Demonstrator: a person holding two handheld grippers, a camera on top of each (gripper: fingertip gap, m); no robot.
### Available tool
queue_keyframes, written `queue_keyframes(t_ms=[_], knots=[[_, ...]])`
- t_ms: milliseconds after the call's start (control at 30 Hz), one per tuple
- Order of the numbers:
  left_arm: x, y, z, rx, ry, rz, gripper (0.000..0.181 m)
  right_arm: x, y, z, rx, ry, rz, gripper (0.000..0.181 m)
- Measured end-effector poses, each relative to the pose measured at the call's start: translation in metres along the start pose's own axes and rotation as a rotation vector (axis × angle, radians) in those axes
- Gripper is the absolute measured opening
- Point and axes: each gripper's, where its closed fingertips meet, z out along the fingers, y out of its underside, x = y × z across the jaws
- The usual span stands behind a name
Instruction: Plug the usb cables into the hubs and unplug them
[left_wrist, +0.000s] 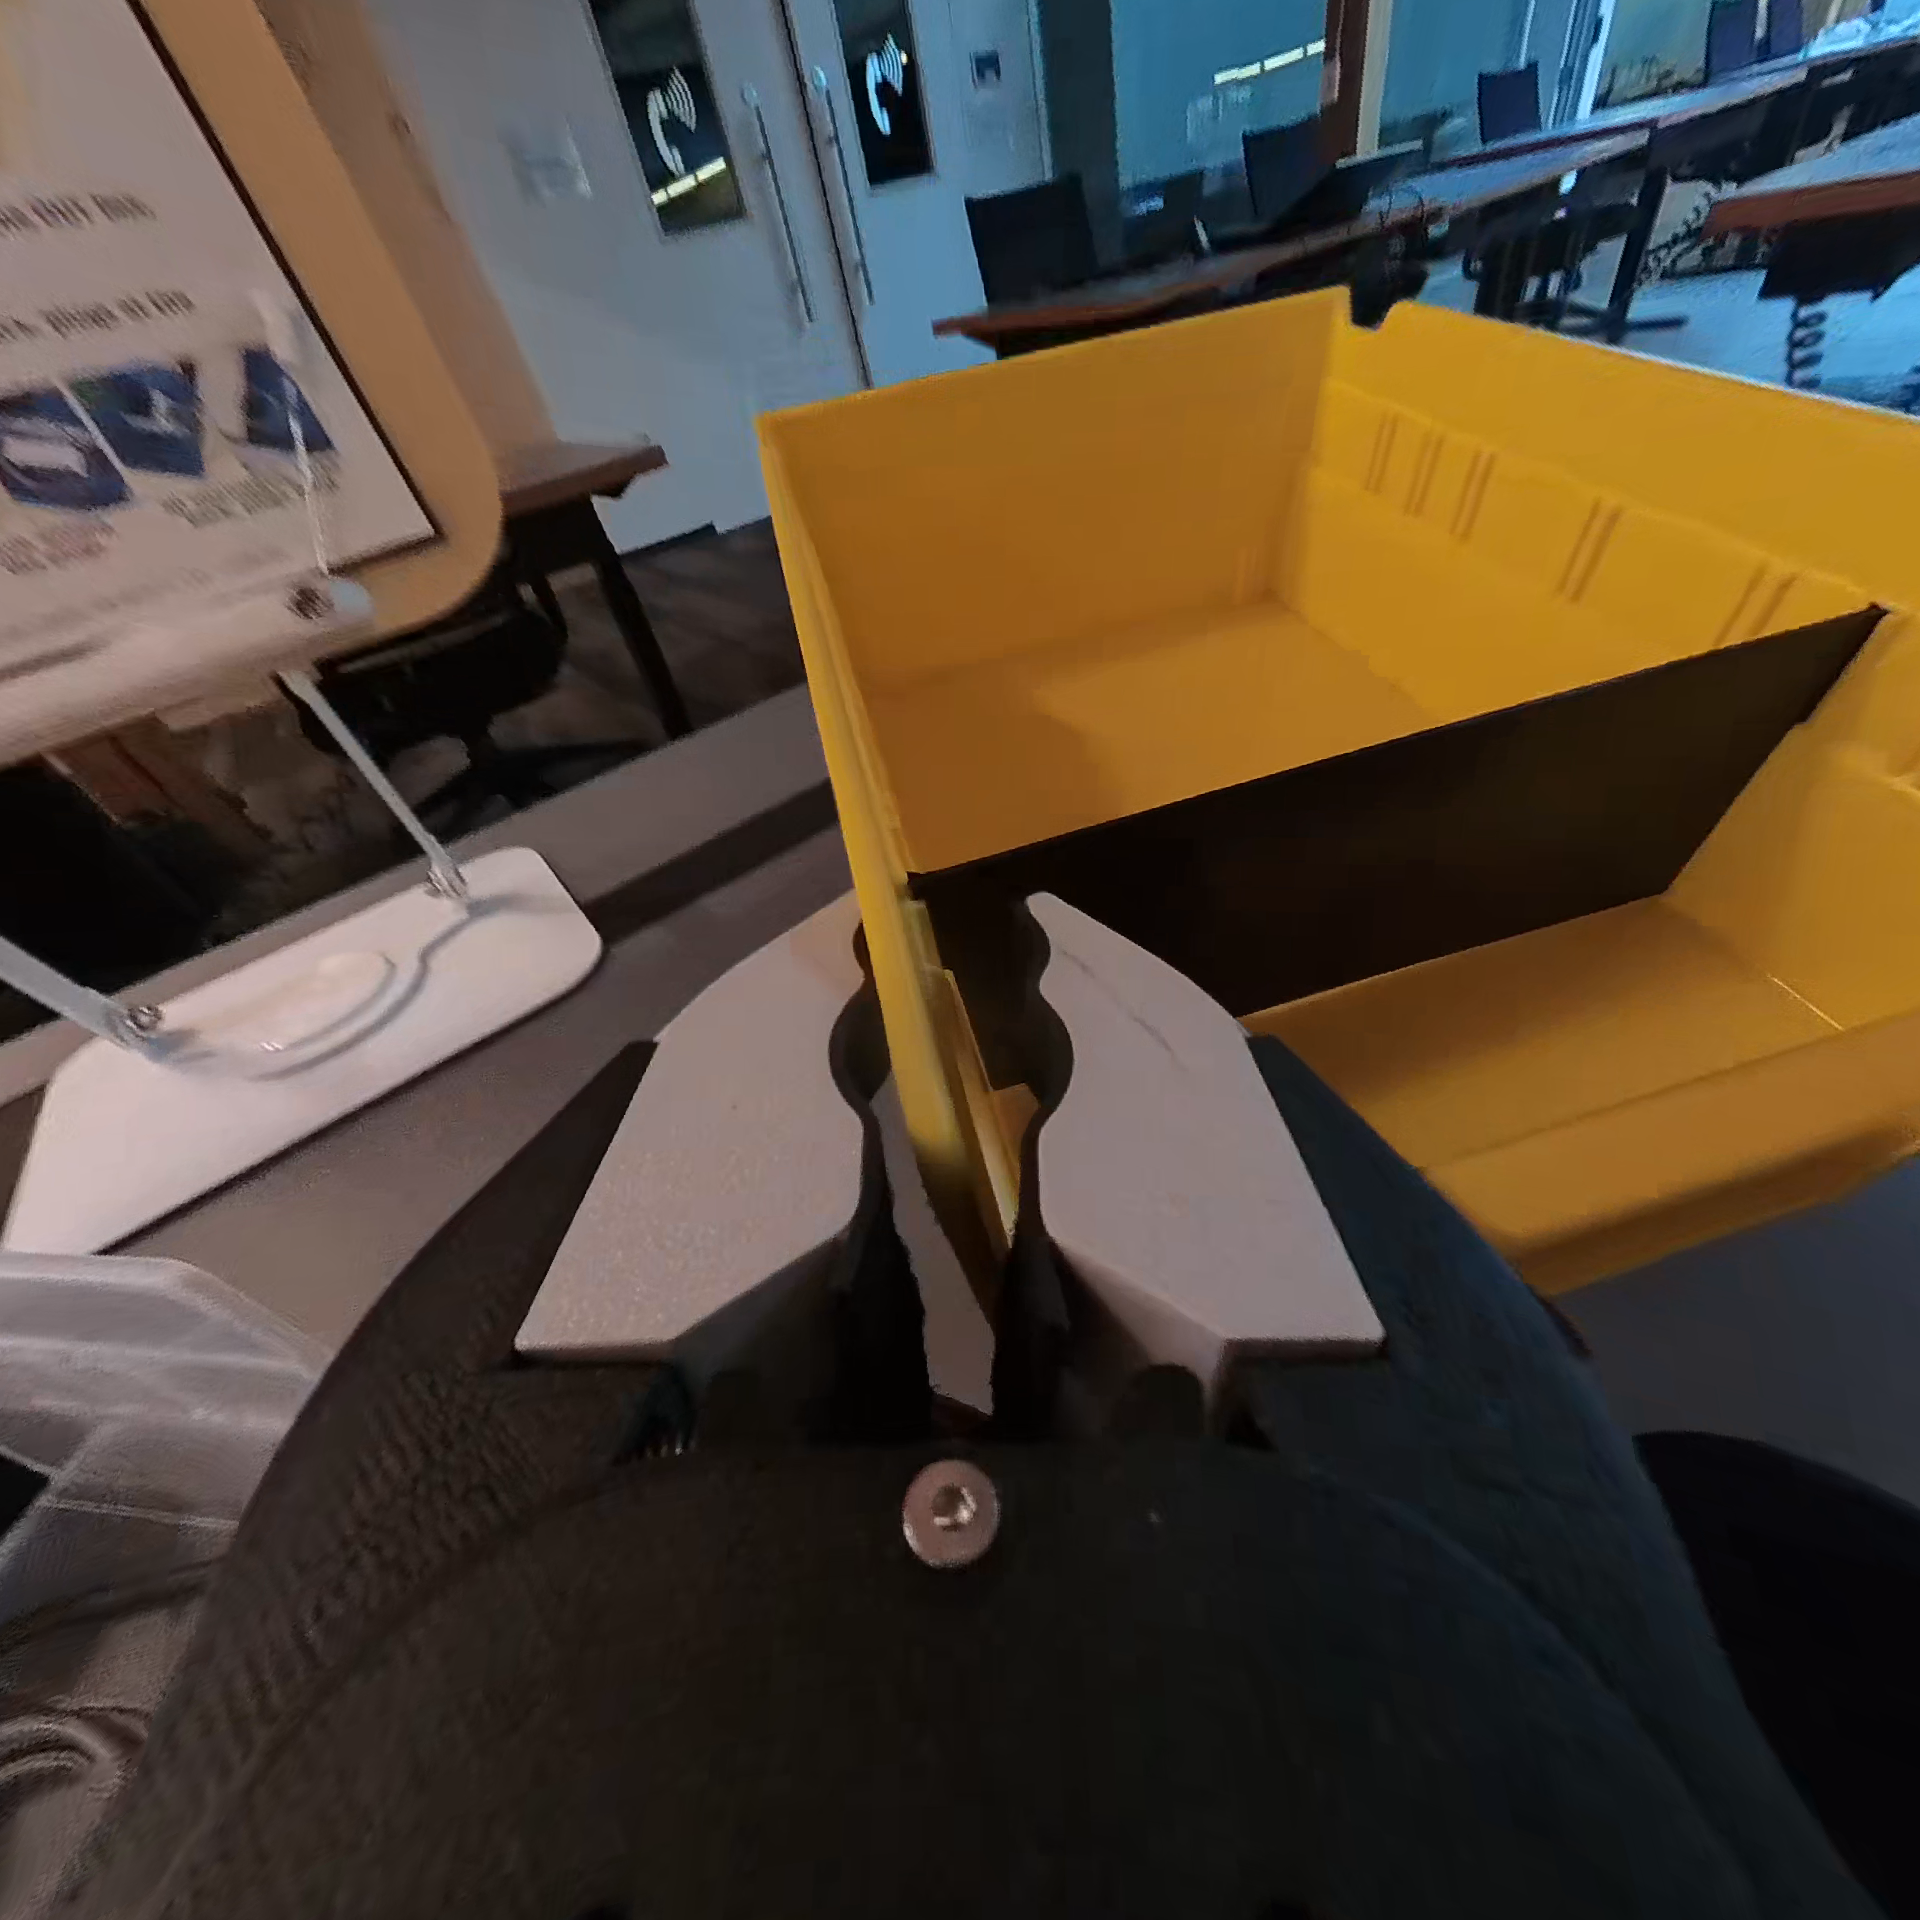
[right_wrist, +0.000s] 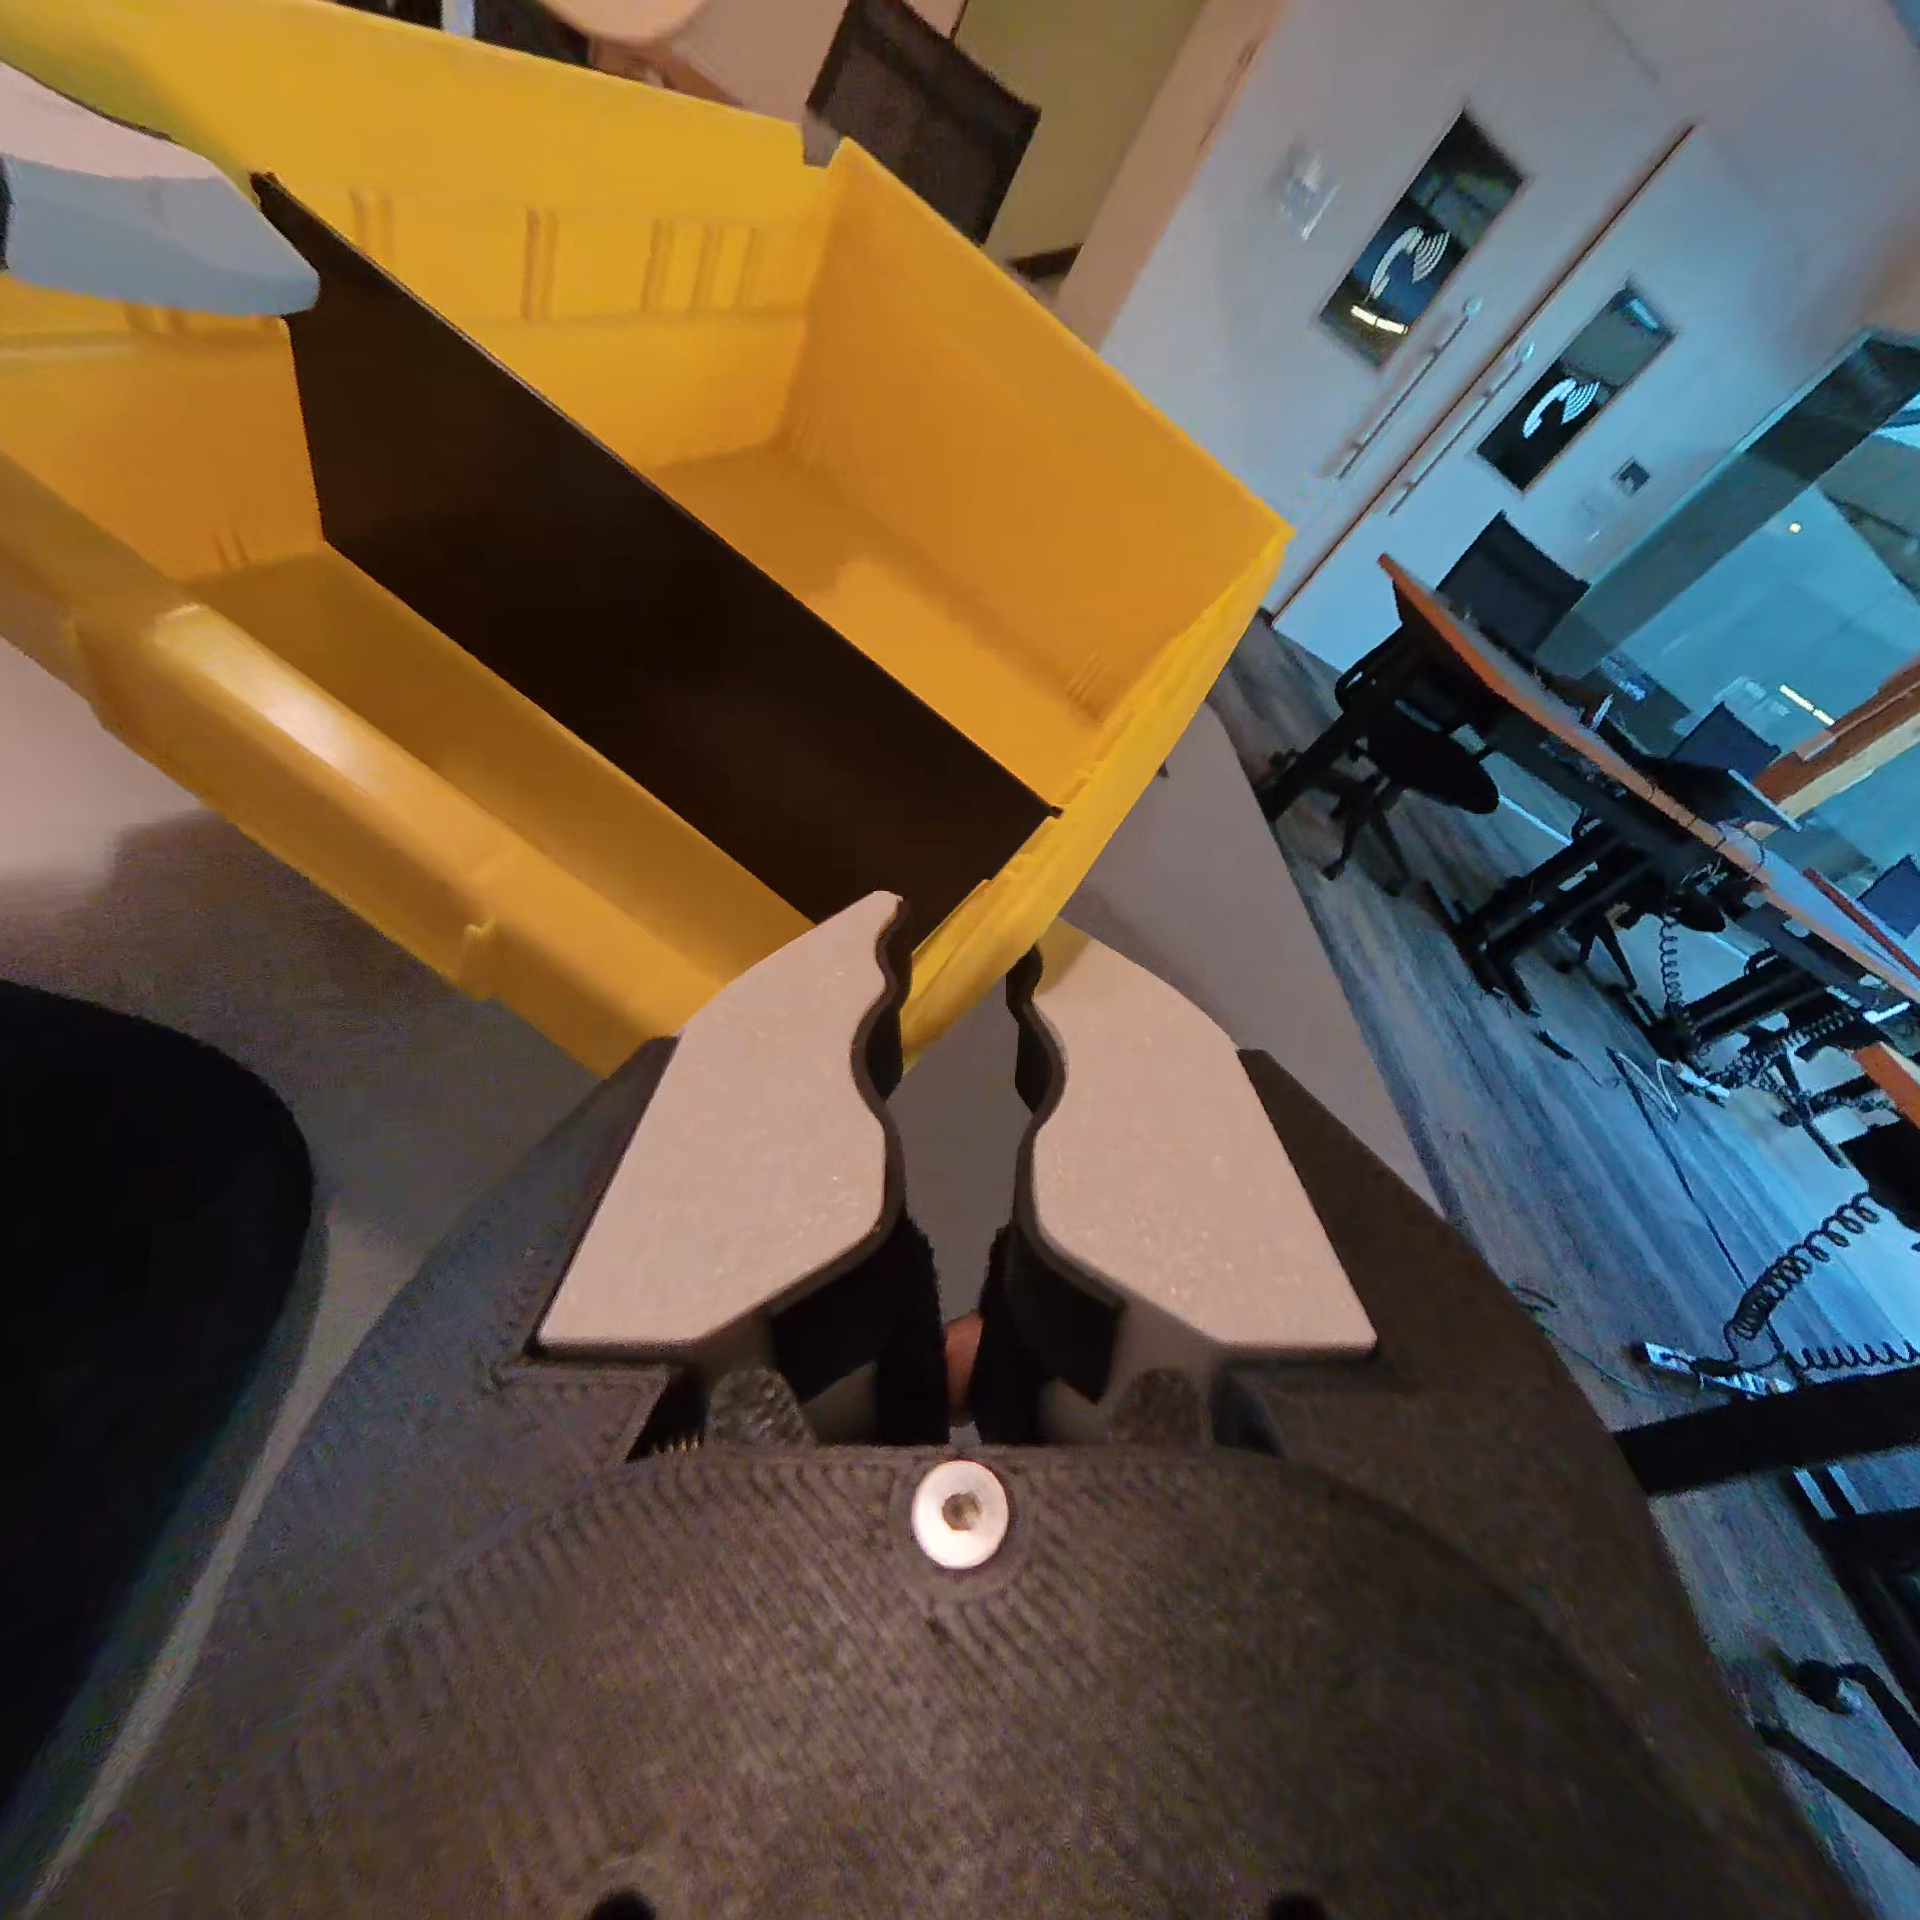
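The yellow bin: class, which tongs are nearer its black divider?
Left. The left tongs grip the yellow bin wall beside the black divider; the right tongs straddle the opposite wall just short of it.

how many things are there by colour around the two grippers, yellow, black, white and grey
yellow: 1, the bin
black: 1, the divider standing across the bin
white: 1, the stand base on the table
grey: 2, the left gripper shut on the bin's side wall, and the right gripper astride the opposite wall
total: 5
no usb cables or hubs show in either view
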Motion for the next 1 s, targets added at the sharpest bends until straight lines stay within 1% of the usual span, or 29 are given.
queue_keyframes(t_ms=[67,167,433,600,667,733,833,867,900,1000], knots=[[0.003,0.012,0.004,-0.028,0.004,-0.010,0.022,-0.002,0.009,0.004,-0.025,-0.010,0.007,0.016],[0.004,0.022,0.009,-0.047,-0.002,-0.014,0.022,-0.006,0.018,0.009,-0.049,-0.013,0.024,0.016],[0.013,0.039,0.016,-0.080,0.017,0.000,0.026,-0.008,0.038,0.016,-0.128,-0.009,0.006,0.015],[0.019,0.040,0.016,-0.076,0.043,0.009,0.031,-0.005,0.040,0.015,-0.127,-0.013,0.016,0.015],[0.022,0.041,0.016,-0.086,0.087,0.007,0.037,-0.005,0.039,0.016,-0.116,-0.031,0.019,0.016],[0.027,0.042,0.014,-0.108,0.165,0.039,0.049,-0.003,0.039,0.017,-0.109,-0.040,0.019,0.017],[0.028,0.040,0.005,-0.150,0.238,0.051,0.081,0.002,0.035,0.015,-0.063,-0.031,0.002,0.020],[0.027,0.038,0.000,-0.162,0.260,0.046,0.089,0.004,0.033,0.014,-0.049,-0.025,-0.003,0.023],[0.024,0.035,-0.005,-0.169,0.276,0.046,0.094,0.006,0.032,0.012,-0.039,-0.024,-0.010,0.027],[0.008,0.024,-0.025,-0.170,0.277,0.088,0.095,0.010,0.028,0.007,-0.013,-0.041,-0.064,0.041]])
